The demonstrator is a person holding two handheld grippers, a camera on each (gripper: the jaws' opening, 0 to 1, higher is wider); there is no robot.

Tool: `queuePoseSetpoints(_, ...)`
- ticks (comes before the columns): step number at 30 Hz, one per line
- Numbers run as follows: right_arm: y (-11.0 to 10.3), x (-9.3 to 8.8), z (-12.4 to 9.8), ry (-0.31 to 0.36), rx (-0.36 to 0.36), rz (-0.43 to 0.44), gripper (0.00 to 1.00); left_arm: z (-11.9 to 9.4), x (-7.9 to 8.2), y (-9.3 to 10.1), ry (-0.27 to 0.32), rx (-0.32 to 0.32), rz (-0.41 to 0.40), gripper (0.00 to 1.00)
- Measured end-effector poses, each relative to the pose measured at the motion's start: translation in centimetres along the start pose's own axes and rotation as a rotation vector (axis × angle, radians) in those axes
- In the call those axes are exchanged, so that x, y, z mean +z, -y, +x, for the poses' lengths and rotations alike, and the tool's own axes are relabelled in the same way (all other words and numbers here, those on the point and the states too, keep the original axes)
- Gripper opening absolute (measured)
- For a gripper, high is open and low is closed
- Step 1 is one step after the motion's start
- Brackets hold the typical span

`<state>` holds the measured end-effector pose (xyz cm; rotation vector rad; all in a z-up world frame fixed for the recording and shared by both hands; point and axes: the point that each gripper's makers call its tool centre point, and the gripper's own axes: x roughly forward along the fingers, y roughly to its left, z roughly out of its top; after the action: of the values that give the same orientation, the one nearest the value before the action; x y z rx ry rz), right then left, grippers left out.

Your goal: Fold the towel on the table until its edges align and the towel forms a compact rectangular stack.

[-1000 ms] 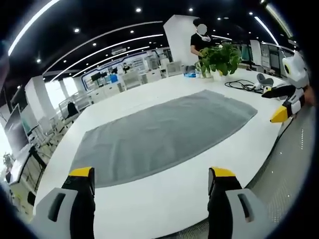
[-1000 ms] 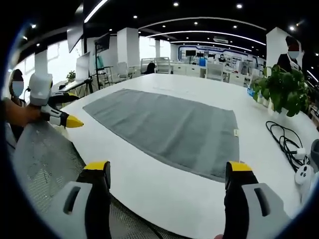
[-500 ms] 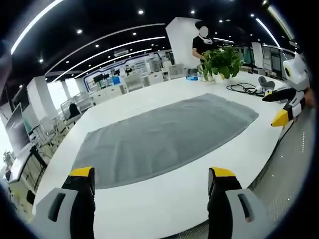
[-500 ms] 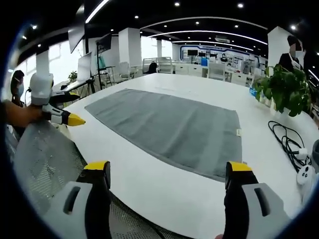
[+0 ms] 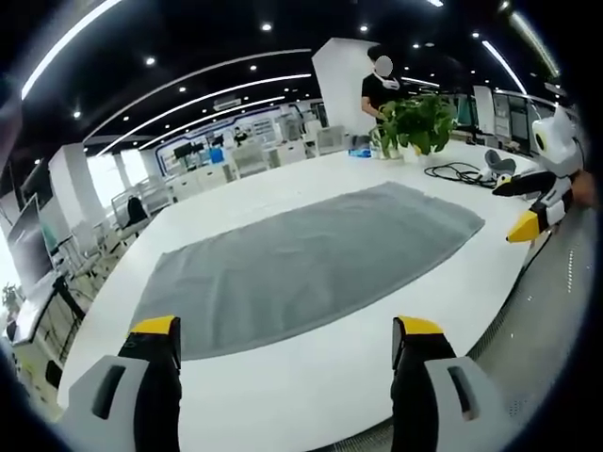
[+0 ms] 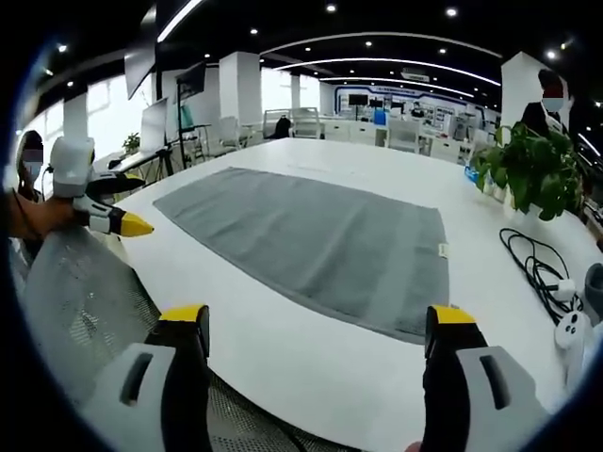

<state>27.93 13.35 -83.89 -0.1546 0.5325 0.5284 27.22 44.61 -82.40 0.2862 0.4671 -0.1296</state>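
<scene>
Left gripper view: the white table is the largest item, extending from the near edge to the far office area. The grey towel lies flat and fully spread on the tabletop, unfolded, near the table's middle, well apart from both grippers. The left gripper is released, with its yellow-tipped jaws spread wide above the near table edge and nothing between them. The right gripper enters from the right, beside the table edge, clear of the towel. A potted plant stands beyond the towel's far corner, with a person behind it.

Right gripper view: the right gripper is likewise released, jaws wide apart and empty, short of the towel. A black cable lies on the table near the plant. A small label sits on the towel's edge.
</scene>
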Motion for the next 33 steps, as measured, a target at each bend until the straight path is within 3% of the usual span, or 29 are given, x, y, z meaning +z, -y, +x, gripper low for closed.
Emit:
queuePoseSetpoints(15, -0.6, -0.1, 0.1, -0.011, 0.031, -0.007, 0.97, 0.2, -0.7, -0.6, -0.021, 0.023, 0.008, 0.94)
queuePoseSetpoints(18, -0.6, 0.4, -0.2, 0.019, 0.021, -0.028, 0.98, 0.1, -0.5, -0.5, -0.006, 0.021, 0.002, 0.95)
queuePoseSetpoints(21, -0.7, 0.1, 0.0, -0.003, 0.029, -0.028, 0.98, 0.1, -0.5, -0.5, -0.013, 0.024, 0.009, 0.95)
queuePoseSetpoints(33, -1.2, 0.4, 0.0, 0.017, 0.065, -0.015, 0.98, -0.2, -0.3, -0.6, -0.015, 0.039, 0.005, 0.95)
